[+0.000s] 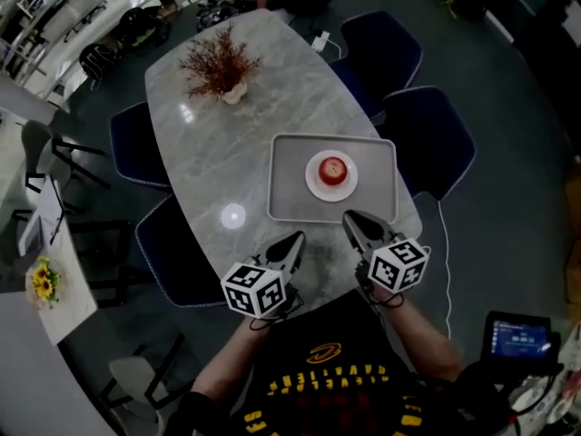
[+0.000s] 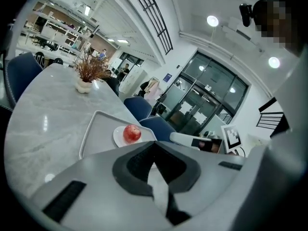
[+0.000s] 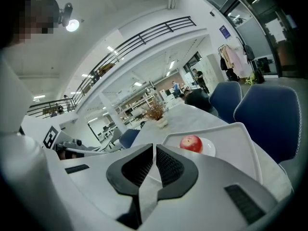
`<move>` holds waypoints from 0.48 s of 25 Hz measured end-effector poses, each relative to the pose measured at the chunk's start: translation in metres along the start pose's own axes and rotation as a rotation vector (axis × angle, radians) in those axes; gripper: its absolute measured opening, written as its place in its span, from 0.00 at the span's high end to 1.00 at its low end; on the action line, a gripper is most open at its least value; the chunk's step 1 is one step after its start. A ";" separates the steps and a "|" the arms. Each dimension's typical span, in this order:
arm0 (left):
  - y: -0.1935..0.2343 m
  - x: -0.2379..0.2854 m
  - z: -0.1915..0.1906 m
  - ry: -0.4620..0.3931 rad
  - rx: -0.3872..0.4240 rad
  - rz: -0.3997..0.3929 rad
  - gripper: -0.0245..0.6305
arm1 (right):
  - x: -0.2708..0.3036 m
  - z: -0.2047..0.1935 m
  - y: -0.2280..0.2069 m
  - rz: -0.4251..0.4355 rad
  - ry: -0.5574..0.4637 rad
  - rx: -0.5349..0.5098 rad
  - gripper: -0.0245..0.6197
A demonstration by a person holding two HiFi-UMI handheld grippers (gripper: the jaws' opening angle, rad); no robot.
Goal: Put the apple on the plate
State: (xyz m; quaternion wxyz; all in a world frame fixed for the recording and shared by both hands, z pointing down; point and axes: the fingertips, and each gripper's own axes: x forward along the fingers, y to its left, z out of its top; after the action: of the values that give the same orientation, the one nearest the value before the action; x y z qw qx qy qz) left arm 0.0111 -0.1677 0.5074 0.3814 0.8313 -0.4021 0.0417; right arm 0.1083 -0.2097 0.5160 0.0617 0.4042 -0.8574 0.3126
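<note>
Head view: apple [image 1: 333, 169] on plate [image 1: 313, 182], yellow shirt print [image 1: 336, 384] illegible.

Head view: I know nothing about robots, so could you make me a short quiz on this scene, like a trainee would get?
1. True or false: the right gripper holds the apple.
2. The plate rests on: A) a chair, B) the tray, C) the floor.
3. Fill in: the left gripper has its jaws ____ (apart or shut).
Key: 1 false, the apple lies on the plate; 2 B; 3 shut, with nothing between them.
</note>
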 end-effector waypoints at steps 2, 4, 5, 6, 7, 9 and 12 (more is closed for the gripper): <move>-0.011 -0.010 0.000 -0.018 -0.002 -0.014 0.96 | -0.006 -0.001 0.020 0.034 -0.004 -0.007 0.92; -0.020 -0.021 0.002 -0.035 0.001 -0.016 0.96 | -0.011 -0.002 0.040 0.067 -0.005 -0.022 0.92; -0.022 -0.027 0.003 -0.044 0.005 -0.014 0.96 | -0.014 -0.001 0.049 0.078 -0.005 -0.034 0.92; -0.024 -0.033 0.005 -0.053 0.009 -0.012 0.96 | -0.017 -0.001 0.058 0.087 -0.006 -0.047 0.92; -0.026 -0.038 0.006 -0.063 0.014 -0.011 0.96 | -0.020 0.000 0.067 0.094 -0.010 -0.058 0.92; -0.032 -0.049 0.010 -0.086 0.022 -0.013 0.96 | -0.026 0.004 0.084 0.107 -0.026 -0.073 0.92; -0.045 -0.063 0.019 -0.126 0.017 -0.044 0.96 | -0.034 0.013 0.106 0.120 -0.059 -0.093 0.95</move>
State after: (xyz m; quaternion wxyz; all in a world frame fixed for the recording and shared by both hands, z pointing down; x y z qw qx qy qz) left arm -0.0044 -0.1228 0.4438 0.3492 0.8441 -0.4066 -0.0156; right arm 0.0554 -0.1440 0.4416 0.0365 0.3580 -0.8950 0.2635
